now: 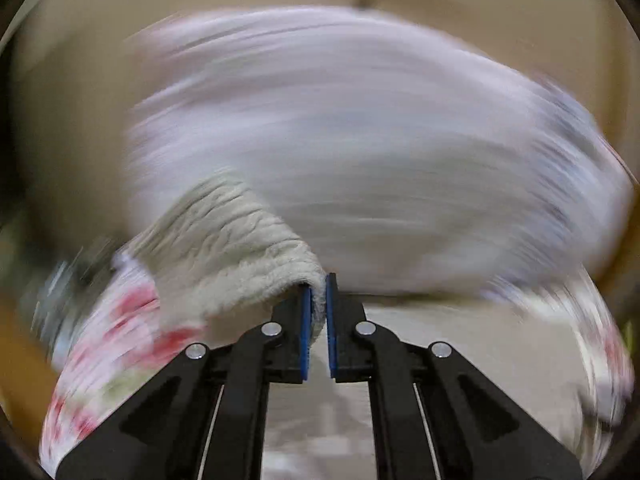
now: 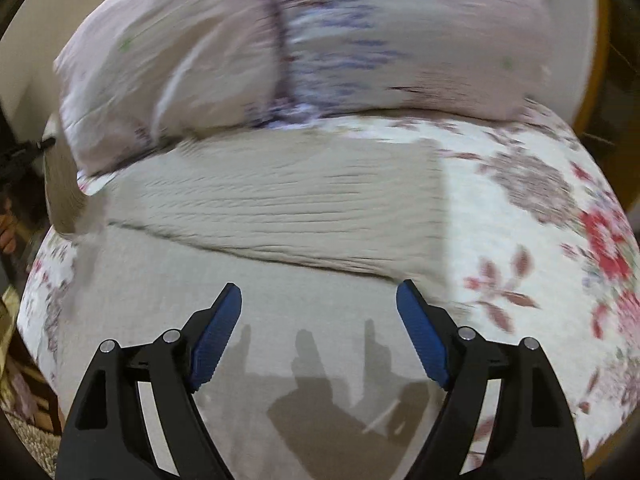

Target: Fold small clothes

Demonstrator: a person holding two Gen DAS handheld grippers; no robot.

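Note:
A beige ribbed cloth (image 2: 280, 200) lies spread on the flowered bed cover (image 2: 520, 216), with a fold line running across it. My left gripper (image 1: 318, 284) is shut on a corner of this beige cloth (image 1: 224, 240) and holds it lifted; the view behind it is blurred by motion. My right gripper (image 2: 320, 300) is open and empty, just above the near, smooth part of the cloth, and its shadow falls on the cloth.
A large pale pink pillow (image 2: 280, 40) with purple print lies at the far side of the bed, and shows blurred in the left wrist view (image 1: 360, 140). The bed's left edge (image 2: 36, 280) drops to a patterned carpet (image 2: 20, 420).

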